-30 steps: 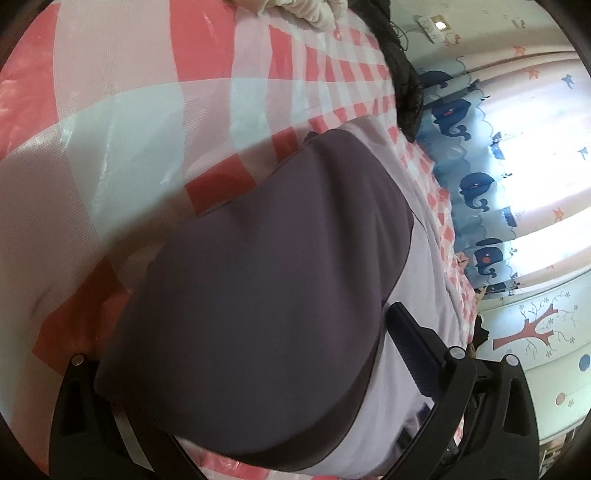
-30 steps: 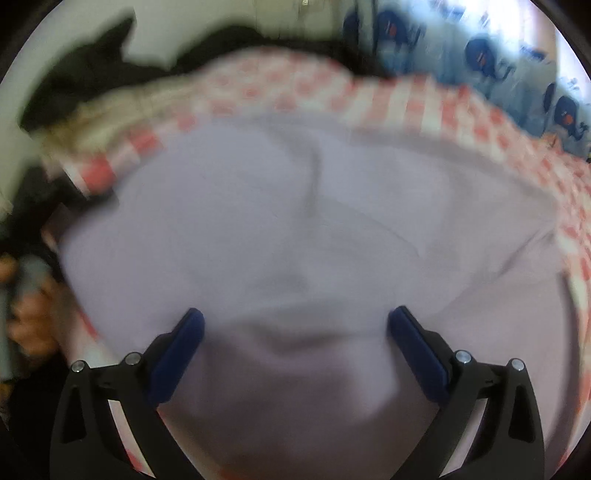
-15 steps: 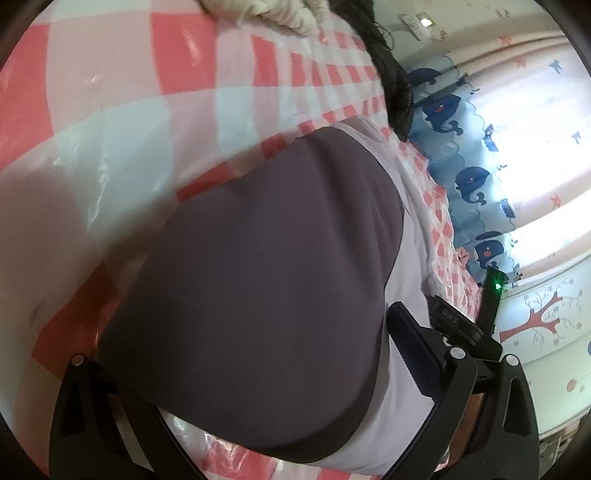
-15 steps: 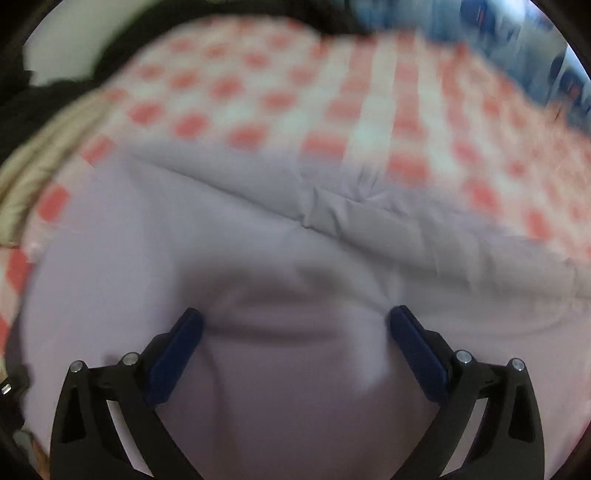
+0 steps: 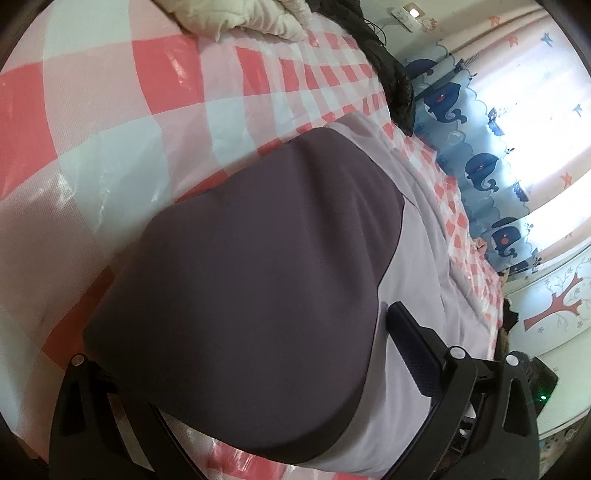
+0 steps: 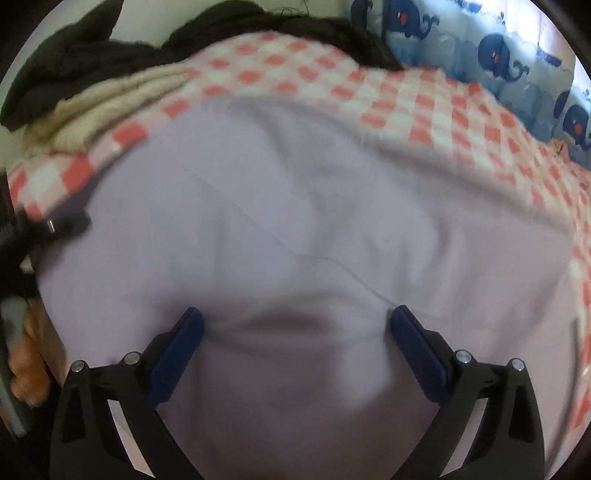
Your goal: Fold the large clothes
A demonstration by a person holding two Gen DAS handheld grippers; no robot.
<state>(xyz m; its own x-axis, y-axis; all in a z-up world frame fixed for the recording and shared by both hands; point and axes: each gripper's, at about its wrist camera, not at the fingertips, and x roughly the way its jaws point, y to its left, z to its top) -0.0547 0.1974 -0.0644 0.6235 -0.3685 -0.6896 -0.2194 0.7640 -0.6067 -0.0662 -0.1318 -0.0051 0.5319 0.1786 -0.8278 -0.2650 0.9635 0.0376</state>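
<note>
A red-and-white checked sheet [image 5: 110,122] covered the bed, a cream blanket [image 5: 240,18] bunched beside dark clothing [image 6: 74,66] at its far edge, and whale-print curtains [image 5: 480,162] glowed against the window.

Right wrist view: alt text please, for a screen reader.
The right gripper, fingers wide apart, hangs over a lavender garment spread on a pink-checked bedcover. Cream and black clothes are piled at the far edge.
</note>
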